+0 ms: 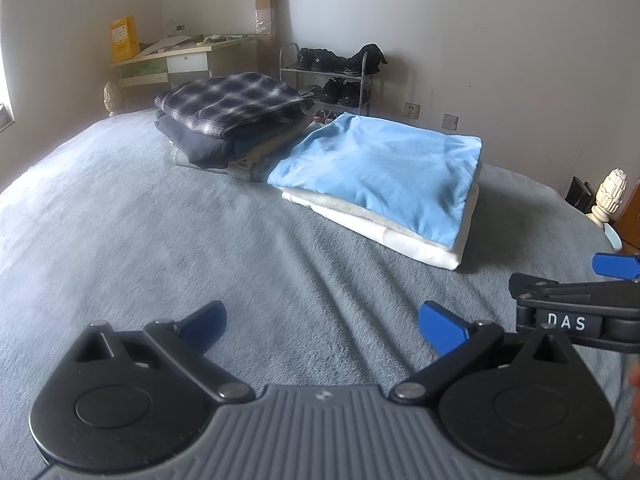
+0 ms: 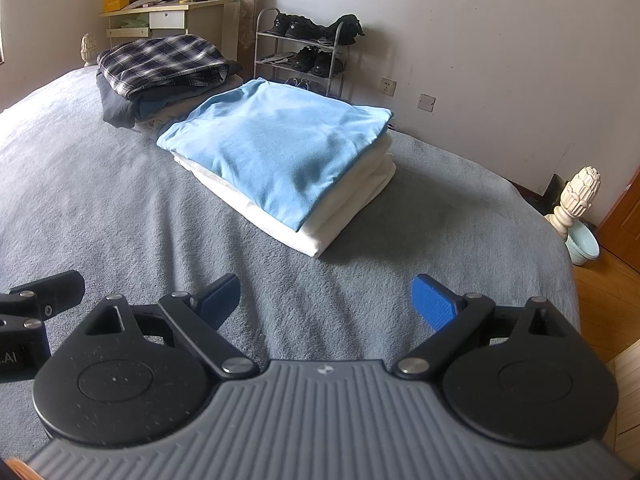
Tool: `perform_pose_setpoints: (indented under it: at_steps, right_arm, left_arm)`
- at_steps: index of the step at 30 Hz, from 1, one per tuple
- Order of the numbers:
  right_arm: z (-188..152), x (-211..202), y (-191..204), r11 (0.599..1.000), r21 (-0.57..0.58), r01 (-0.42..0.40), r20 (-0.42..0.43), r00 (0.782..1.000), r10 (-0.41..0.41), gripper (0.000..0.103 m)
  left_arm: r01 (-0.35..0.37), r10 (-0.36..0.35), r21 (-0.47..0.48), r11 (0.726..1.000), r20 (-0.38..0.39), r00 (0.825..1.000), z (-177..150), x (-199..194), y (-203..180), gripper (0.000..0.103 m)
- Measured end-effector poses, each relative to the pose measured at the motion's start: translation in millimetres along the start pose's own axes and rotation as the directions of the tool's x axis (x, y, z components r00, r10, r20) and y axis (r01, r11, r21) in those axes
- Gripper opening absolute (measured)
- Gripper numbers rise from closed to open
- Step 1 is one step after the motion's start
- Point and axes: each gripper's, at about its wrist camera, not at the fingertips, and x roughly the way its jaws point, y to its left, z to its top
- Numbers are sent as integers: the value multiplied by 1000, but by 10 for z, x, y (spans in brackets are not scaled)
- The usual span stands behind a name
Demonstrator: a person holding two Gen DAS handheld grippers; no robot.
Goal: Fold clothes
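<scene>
Nearest, my left gripper [image 1: 322, 322] and right gripper [image 2: 326, 300] hover side by side over the grey bedspread [image 1: 140, 240], jaws spread wide, holding nothing. Ahead, slightly right, nearer my right hand, lies the folded blue garment [image 2: 276, 140] atop white ones [image 2: 344, 216]; beyond-left, the plaid pile [image 2: 160, 60].

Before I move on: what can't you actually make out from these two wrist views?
- Garments under the plaid shirt: both views, only edges show; count and type unclear.
- White layers under the blue shirt: covered from above; whether one item or several, can't tell.
- Right gripper in the left wrist view: cut off by the right edge.
- Papers on the desk: too small.
- Any unfolded clothes: none in view; the bed behind the cameras is unseen.
</scene>
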Motion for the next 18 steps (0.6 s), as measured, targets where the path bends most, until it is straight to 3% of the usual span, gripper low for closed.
perform_pose_setpoints:
  at_steps: [18]
  right_arm:
    - [-4,-3,-17,1000,7,-4,-2,1000,4,93]
  left_arm:
    - [-6,6,-3,1000,-8,1000,-9,-13,9,103]
